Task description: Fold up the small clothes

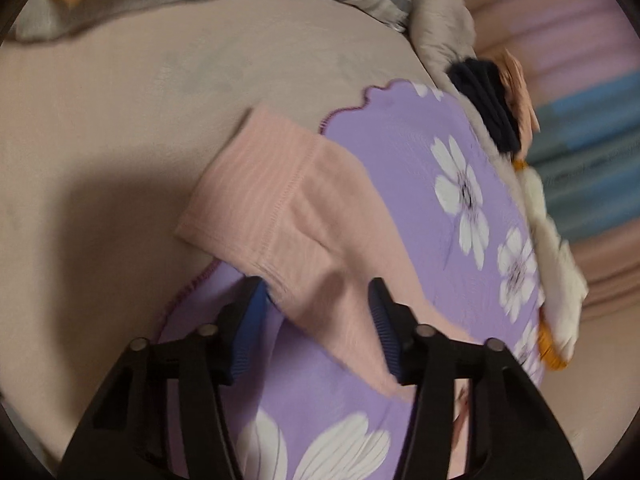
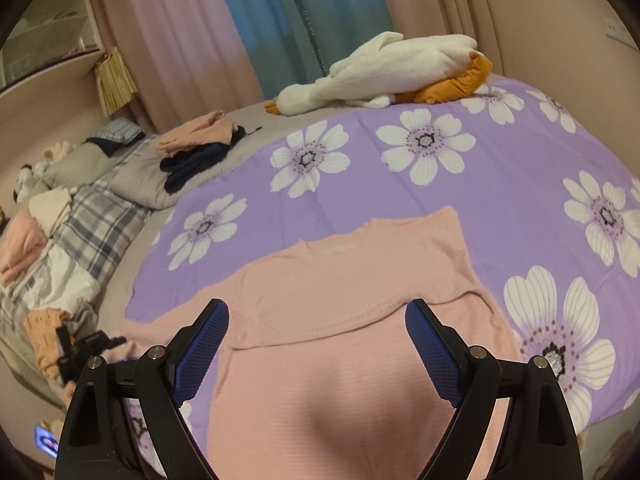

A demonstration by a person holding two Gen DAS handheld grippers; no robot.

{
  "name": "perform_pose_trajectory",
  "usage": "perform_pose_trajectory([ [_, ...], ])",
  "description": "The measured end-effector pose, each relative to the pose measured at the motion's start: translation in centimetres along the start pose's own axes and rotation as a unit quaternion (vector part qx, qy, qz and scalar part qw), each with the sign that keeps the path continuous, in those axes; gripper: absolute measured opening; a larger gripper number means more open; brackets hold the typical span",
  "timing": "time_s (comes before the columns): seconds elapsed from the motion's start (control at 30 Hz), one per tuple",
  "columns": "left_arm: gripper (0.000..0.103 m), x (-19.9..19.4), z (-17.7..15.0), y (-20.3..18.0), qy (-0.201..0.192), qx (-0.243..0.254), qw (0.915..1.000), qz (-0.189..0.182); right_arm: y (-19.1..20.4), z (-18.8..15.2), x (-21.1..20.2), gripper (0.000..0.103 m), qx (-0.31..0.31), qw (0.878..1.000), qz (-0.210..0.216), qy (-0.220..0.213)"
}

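A pink ribbed garment (image 2: 348,320) lies on a purple flowered blanket (image 2: 500,184), with one part folded across its upper half. My right gripper (image 2: 318,312) is open just above it, its jaws to either side of the fold edge. In the left wrist view a pink sleeve (image 1: 280,208) of the garment stretches from the blanket (image 1: 400,152) onto the beige sheet. My left gripper (image 1: 316,292) is open, with the sleeve's near end lying between its jaws and touching the right finger.
A white and orange plush duck (image 2: 384,72) lies at the blanket's far edge. Folded pink and navy clothes (image 2: 200,144) sit on grey bedding at the left. More piled clothes (image 2: 24,248) and a plaid blanket (image 2: 100,224) lie far left. Curtains hang behind.
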State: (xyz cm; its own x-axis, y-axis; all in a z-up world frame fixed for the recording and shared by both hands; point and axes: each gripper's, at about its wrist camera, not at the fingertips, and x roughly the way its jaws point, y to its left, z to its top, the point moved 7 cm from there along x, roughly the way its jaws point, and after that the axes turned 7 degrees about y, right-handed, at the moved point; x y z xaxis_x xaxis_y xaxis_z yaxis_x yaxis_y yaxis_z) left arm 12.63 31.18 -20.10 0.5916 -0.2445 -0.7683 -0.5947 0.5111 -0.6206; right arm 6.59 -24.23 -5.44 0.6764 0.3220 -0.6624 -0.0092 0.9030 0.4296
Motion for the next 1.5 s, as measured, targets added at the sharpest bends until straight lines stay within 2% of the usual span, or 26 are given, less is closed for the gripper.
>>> perform_pose_trajectory([
  [0.03, 0.038, 0.0, 0.3, 0.1, -0.003, -0.006, 0.9999, -0.010, -0.2, 0.0, 0.1, 0.089, 0.004, 1.000, 0.001, 0.000],
  [0.07, 0.023, 0.1, 0.7, 0.3, -0.007, -0.010, 0.9997, -0.021, -0.4, 0.1, 0.2, 0.089, 0.007, 1.000, 0.001, 0.000],
  [0.13, 0.006, 0.2, 1.2, 0.9, -0.005, -0.019, 0.9997, -0.016, -0.8, 0.0, 0.2, 0.089, 0.014, 1.000, 0.003, -0.002],
  [0.23, 0.007, -0.3, 1.3, 1.4, -0.008, -0.046, 0.9977, -0.049, -1.4, -0.5, 0.3, 0.089, 0.026, 1.000, 0.009, 0.002],
  [0.33, 0.006, -1.8, 1.2, 0.6, -0.029, -0.045, 0.9970, -0.056, -1.9, -0.7, 0.6, 0.089, 0.031, 0.999, 0.006, 0.009],
  [0.47, 0.005, -4.2, 1.1, -2.0, -0.057, -0.010, 0.9967, -0.057, -2.0, -0.5, 0.9, 0.089, 0.033, 0.999, 0.007, 0.013],
  [0.63, 0.005, -7.0, 0.7, -6.1, -0.086, 0.034, 0.9923, -0.082, -1.5, 0.1, 1.1, 0.089, 0.018, 1.000, 0.006, 0.007],
  [0.77, 0.005, -7.2, -0.2, -8.8, -0.085, 0.065, 0.9915, -0.073, -1.4, 0.2, 1.6, 0.089, 0.015, 1.000, 0.013, 0.012],
  [1.0, 0.005, -7.3, -2.4, -12.9, -0.073, 0.111, 0.9872, -0.089, -1.4, 0.2, 1.7, 0.089, 0.016, 1.000, 0.016, 0.014],
  [1.17, 0.005, -7.5, -5.2, -17.5, -0.058, 0.165, 0.9775, -0.118, -2.1, -0.1, 1.8, 0.089, 0.023, 0.999, 0.017, 0.018],
  [1.23, 0.005, -7.3, -6.8, -19.7, -0.051, 0.197, 0.9701, -0.133, -2.3, -0.2, 1.7, 0.089, 0.027, 0.999, 0.018, 0.018],
  [1.4, 0.005, -5.9, -11.0, -23.4, -0.015, 0.261, 0.9549, -0.141, -3.2, -0.4, 1.4, 0.089, 0.032, 0.999, 0.016, 0.016],
  [1.5, 0.005, -4.7, -13.8, -24.9, -0.005, 0.301, 0.9444, -0.131, -3.8, -0.5, 1.4, 0.089, 0.038, 0.999, 0.010, 0.018],
])
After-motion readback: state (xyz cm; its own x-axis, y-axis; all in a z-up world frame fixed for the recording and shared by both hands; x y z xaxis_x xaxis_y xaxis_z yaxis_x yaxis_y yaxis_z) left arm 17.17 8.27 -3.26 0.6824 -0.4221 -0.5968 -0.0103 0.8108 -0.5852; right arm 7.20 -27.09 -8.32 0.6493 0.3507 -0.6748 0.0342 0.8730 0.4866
